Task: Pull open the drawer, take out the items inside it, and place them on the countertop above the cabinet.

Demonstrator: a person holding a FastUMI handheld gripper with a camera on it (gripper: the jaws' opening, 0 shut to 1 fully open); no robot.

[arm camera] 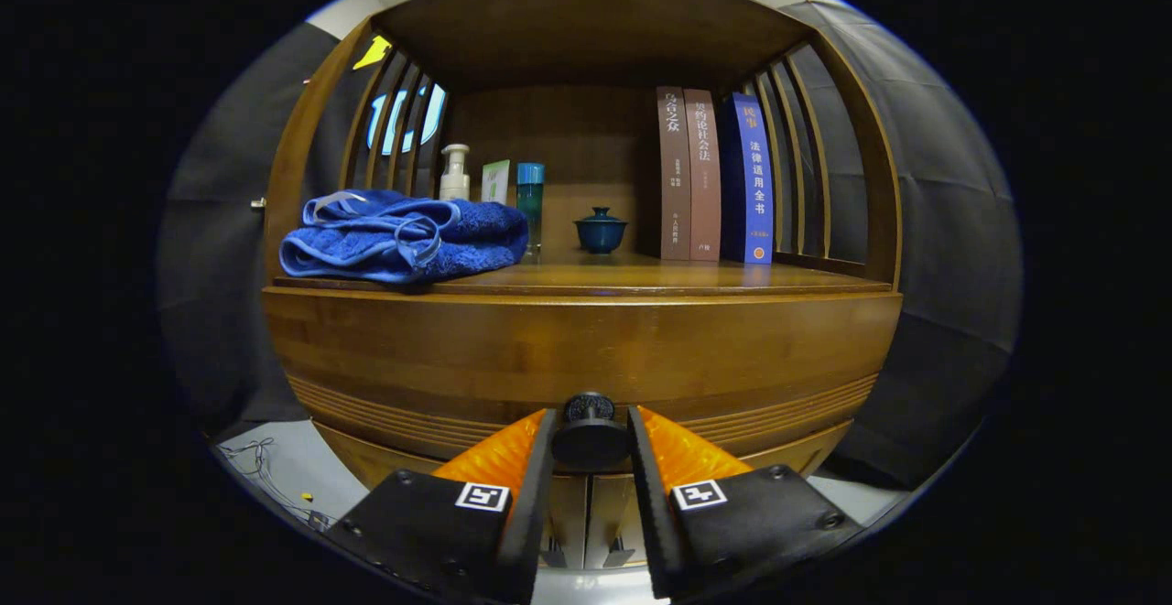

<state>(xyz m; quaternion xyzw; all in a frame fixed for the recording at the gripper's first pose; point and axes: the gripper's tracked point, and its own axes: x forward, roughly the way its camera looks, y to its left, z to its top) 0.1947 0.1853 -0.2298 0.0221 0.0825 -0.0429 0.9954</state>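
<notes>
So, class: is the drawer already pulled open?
No: the drawer front sits flush under the countertop, and the gripper has its fingers on either side of the dark knob.

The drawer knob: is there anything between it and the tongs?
Nothing visible. The dark round knob on the drawer front already sits between the two fingers of the tongs, which flank it closely; whether both press on it cannot be told.

countertop [641, 277]: free mid-front | towel [403, 237] blocks left | books [714, 175] block right-rear
</notes>
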